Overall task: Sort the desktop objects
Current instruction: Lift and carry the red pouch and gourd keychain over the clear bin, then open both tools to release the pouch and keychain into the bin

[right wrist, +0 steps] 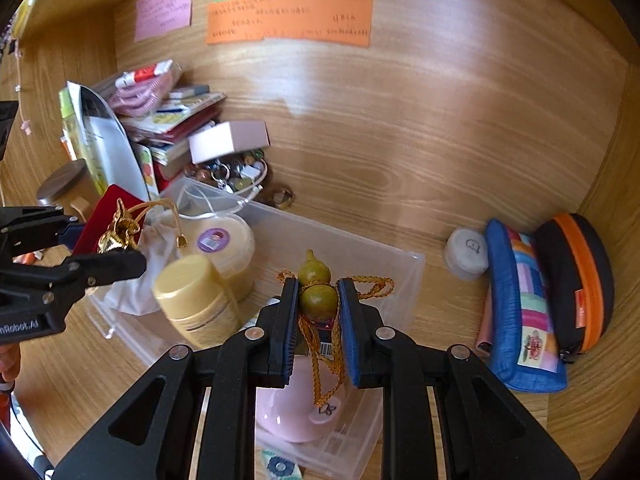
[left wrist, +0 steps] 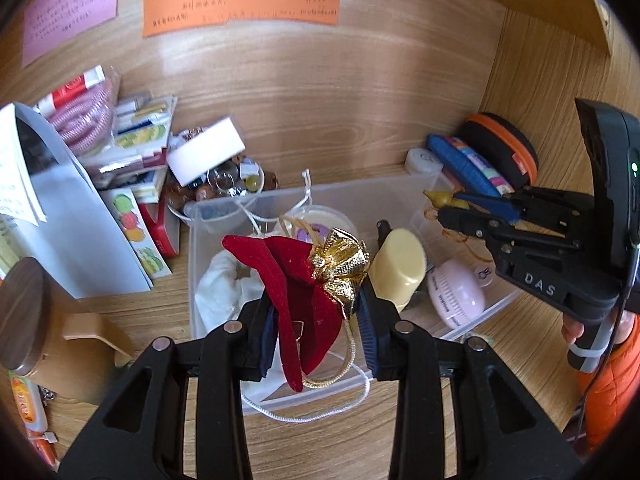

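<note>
Clamped in the left hand-held gripper (left wrist: 316,320), a red pouch (left wrist: 298,300) hangs over the clear bin (left wrist: 208,264) ahead, likely for dropping in. Beside it, the right hand-held gripper (right wrist: 318,320) pinches a gourd charm (right wrist: 318,300) above that bin.

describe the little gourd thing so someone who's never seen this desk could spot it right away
Find the clear plastic storage bin in the middle of the wooden desk. Above its right half, the right gripper is shut on a small olive-green double-bulb gourd charm with a braided orange cord dangling below. Unlike the cream jar and pink brush nearby, it is tiny, waisted and corded.
</note>
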Motion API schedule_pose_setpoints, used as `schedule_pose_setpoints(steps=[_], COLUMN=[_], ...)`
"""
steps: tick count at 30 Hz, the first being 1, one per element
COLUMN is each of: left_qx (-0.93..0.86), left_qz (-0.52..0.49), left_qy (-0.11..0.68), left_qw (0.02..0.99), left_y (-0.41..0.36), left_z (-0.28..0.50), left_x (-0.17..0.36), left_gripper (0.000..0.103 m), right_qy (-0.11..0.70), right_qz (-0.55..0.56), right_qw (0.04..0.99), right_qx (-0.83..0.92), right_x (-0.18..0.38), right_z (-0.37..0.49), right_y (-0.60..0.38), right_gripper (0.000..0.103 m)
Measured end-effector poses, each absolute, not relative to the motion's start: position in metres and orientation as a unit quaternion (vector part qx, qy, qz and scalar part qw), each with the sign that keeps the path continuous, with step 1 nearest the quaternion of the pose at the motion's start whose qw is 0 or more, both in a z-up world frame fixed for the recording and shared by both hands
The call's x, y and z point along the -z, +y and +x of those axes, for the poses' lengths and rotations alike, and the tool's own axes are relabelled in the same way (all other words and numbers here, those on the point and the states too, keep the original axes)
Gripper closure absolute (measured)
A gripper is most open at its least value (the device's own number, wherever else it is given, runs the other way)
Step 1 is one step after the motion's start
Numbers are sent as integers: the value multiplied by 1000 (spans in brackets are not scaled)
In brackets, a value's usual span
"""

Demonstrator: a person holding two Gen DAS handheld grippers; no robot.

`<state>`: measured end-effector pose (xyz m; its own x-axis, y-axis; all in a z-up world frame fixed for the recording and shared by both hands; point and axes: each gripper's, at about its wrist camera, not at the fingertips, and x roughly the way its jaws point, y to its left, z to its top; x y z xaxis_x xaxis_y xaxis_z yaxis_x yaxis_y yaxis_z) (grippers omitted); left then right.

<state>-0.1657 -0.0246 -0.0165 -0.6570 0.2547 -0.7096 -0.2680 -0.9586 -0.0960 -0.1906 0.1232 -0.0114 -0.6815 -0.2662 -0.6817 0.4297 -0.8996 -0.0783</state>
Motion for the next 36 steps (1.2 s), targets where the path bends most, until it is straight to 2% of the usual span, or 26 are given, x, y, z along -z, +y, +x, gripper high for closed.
schedule_pose_setpoints(steps=[14,22,26,36], left_qx=[-899,-903,-904,-906], left_qz=[-409,-403,-401,-401], left_qy=[23,36,43,50], left_qw=[152,143,141,129], left_y=[-18,-13,-8,-5], left_z=[-175,-174,-173,-169], left_x=[40,46,47,45], left_gripper=[64,62,57,55], right_qy=[120,126,129,139], right_qz=[385,397,399,400], right_qw=[186,184,186,184], right_qx=[896,890,888,887], right_x=[41,47,48,47], right_z=[-216,-223,-222,-220], right_y=[116,116,114,110], right_gripper=[85,85,85,85])
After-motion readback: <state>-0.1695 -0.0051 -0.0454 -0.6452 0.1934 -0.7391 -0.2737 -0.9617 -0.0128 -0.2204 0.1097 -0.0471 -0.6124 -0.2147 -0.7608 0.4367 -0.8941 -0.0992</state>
